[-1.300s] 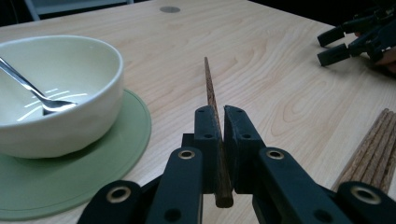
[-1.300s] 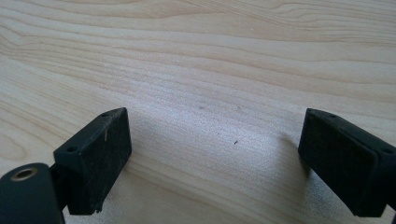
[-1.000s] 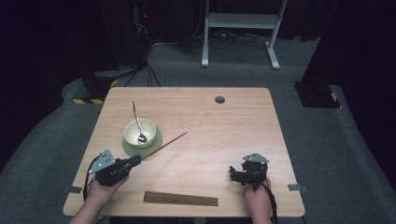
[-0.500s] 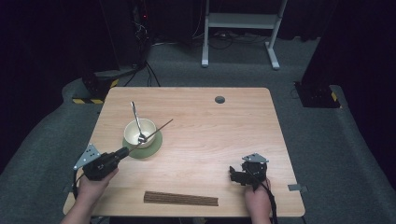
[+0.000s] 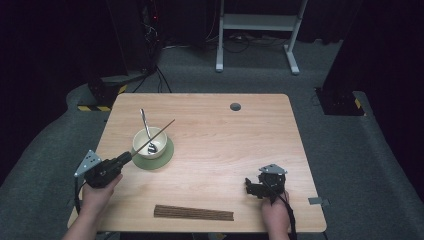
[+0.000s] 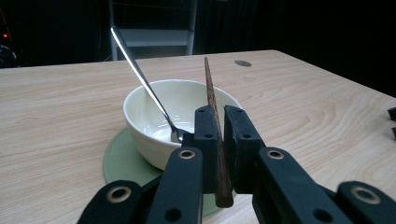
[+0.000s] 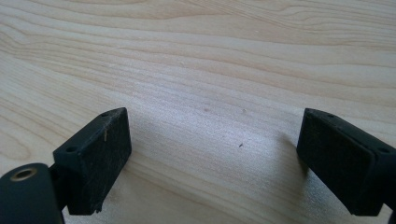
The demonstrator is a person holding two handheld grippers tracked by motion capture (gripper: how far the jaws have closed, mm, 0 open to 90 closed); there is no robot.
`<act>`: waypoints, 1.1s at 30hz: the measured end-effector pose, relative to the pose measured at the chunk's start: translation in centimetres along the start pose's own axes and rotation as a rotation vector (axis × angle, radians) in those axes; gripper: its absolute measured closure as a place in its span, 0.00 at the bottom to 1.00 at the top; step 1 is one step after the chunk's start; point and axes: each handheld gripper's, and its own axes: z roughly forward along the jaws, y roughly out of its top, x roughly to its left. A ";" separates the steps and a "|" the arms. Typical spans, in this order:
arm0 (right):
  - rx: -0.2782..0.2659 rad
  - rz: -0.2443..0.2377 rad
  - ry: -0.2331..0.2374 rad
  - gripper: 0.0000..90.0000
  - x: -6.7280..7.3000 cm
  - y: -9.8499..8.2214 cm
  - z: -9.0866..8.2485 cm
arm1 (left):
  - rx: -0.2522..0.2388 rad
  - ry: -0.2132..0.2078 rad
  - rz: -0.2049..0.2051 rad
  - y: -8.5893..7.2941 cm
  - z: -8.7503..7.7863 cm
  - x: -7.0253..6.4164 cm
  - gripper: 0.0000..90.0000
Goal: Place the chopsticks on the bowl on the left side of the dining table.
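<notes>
Table (image 5: 240,150): pale wood-grain top, smooth, matt to satin. Bowl (image 6: 187,100): cream, glazed-looking, glossy inside and out. Spoon (image 6: 140,79): polished metal, bright reflections. Mat (image 6: 121,161) under the bowl: pale green, matt. Chopstick (image 6: 212,112): dark brown wood, smooth, slight sheen. Near bundle of sticks (image 5: 194,213): same dark wood. Left gripper (image 6: 217,135) and right gripper (image 7: 212,154): black matt plastic; pads scuffed, dusty.

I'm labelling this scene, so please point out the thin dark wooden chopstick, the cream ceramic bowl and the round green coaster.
Thin dark wooden chopstick (image 6: 211,93), left gripper view, mid-shaft above the jaws.
Cream ceramic bowl (image 6: 140,130), left gripper view, outer wall.
Round green coaster (image 5: 167,154), high view, bare right edge.
</notes>
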 end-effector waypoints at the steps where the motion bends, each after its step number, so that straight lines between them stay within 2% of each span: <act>1: 0.000 0.000 0.000 0.11 0.0 0.0 0.0 | 0.000 0.000 0.000 0.0 0.0 0.0 0.93; 4: 0.000 -0.004 0.002 0.11 0.1 0.0 0.0 | 0.001 0.006 -0.009 -0.1 0.6 0.3 0.93; 6: -0.001 -0.005 0.002 0.11 0.2 0.1 0.1 | 0.010 0.016 0.004 -0.2 0.9 0.3 0.93; 13: -0.001 -0.008 0.003 0.11 0.3 0.0 0.0 | 0.020 0.023 -0.013 -0.4 1.6 0.5 0.93; 14: -0.001 -0.011 0.005 0.11 0.4 0.0 0.0 | 0.029 0.026 0.005 -0.4 1.7 0.4 0.93; 20: -0.001 -0.014 0.007 0.11 0.4 0.0 0.0 | 0.045 0.030 0.000 -0.6 1.8 0.5 0.93; 23: 0.000 -0.013 0.007 0.11 0.4 0.0 0.0 | 0.059 0.034 0.016 -0.8 2.0 0.5 0.93; 33: -0.001 -0.015 0.007 0.11 0.4 0.0 0.0 | 0.082 0.027 0.000 -1.0 2.1 0.6 0.93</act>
